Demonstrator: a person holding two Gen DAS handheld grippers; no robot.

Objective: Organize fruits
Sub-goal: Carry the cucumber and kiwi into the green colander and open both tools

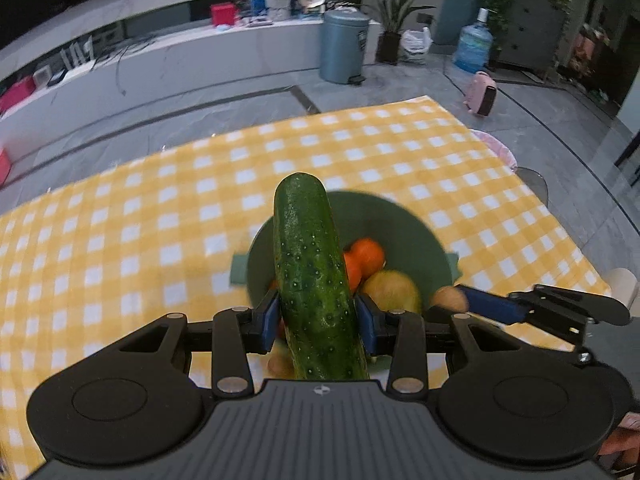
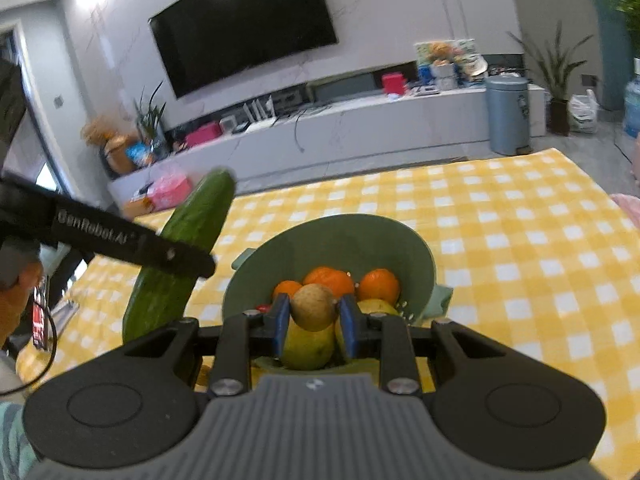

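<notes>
Both hands loaded above the green bowl [image 2: 400, 240]!

My left gripper [image 1: 316, 320] has its jaws clamped on the cucumber [image 1: 310, 276]; my right gripper [image 2: 314, 322] pinches a small brown fruit [image 2: 313, 307]. Oranges [image 2: 378, 285] and yellow fruit [image 1: 394, 291] sit in the bowl near the worktop's [image 2: 520, 240] middle.

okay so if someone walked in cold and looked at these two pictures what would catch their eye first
Probably the big green cucumber, clamped upright in the left gripper above the green bowl on the yellow checked tablecloth. Next, the small brown round fruit pinched in the right gripper, just over the oranges and yellow-green fruit in that bowl.
</notes>
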